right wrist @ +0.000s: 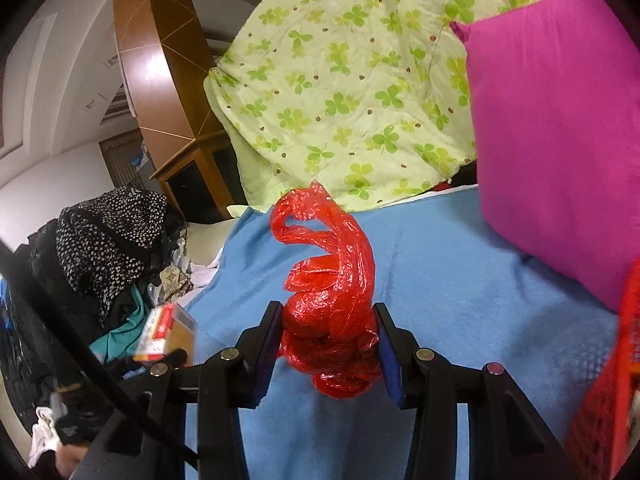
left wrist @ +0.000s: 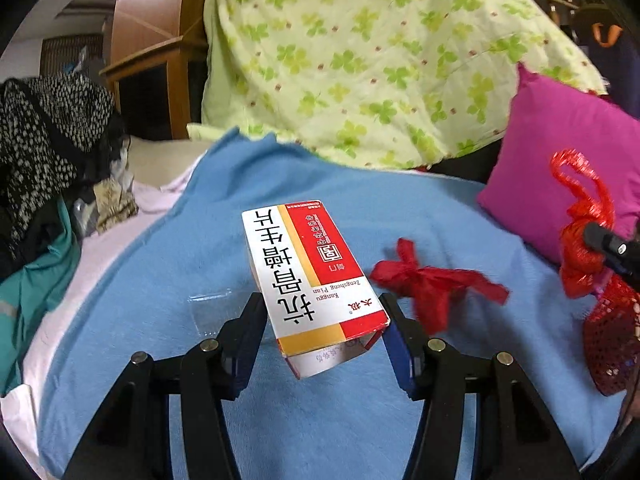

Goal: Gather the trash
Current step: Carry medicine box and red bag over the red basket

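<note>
Left gripper [left wrist: 324, 316] clamped on a box [left wrist: 310, 272], lifted over the blue blanket [left wrist: 168, 264], right gripper [right wrist: 326, 328] squeezing a red bag [right wrist: 332, 280], red scrap [left wrist: 436, 284] lying right of the box

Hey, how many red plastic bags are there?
2: one red plastic bag held in the right gripper, another red bag lying on the blue blanket. More may be hidden.

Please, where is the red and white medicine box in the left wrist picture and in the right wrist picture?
Left wrist view: medicine box at centre, clamped in the left gripper.
Right wrist view: the box is blurred at the lower left.
Shared landmark: the magenta pillow, at the right in both views.
</note>
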A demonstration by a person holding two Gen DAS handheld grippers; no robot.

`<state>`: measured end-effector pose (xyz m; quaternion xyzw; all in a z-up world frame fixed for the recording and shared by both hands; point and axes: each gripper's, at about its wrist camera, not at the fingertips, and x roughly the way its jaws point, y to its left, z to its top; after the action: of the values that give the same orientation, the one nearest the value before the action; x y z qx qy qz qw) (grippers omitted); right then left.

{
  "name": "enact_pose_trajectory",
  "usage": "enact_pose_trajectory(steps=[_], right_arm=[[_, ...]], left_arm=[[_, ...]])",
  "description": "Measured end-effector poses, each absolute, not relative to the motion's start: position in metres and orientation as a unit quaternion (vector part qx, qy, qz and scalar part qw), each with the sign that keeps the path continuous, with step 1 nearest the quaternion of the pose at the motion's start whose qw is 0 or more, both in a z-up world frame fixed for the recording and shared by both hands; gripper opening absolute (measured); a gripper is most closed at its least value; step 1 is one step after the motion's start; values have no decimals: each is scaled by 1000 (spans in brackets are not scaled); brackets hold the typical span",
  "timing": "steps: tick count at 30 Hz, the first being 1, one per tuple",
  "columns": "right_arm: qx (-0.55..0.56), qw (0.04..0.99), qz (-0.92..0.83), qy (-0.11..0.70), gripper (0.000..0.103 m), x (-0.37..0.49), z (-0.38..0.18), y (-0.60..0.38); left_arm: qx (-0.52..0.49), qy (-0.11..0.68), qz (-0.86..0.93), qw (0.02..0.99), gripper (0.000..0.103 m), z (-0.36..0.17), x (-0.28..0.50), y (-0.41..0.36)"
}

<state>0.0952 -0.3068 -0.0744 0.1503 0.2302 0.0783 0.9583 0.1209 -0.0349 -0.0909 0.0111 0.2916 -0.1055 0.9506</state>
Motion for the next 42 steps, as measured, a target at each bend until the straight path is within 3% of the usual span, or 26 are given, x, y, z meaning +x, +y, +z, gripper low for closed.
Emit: enact_pose_trajectory(steps=[25, 42], right_arm=[[185, 978, -56, 80, 47, -119, -22, -418], [137, 972, 53, 183, 48, -58, -73, -339]], left_arm=[[77, 273, -252, 925, 59, -113, -19, -106], [74, 283, -251, 923, 59, -129, -16, -102]])
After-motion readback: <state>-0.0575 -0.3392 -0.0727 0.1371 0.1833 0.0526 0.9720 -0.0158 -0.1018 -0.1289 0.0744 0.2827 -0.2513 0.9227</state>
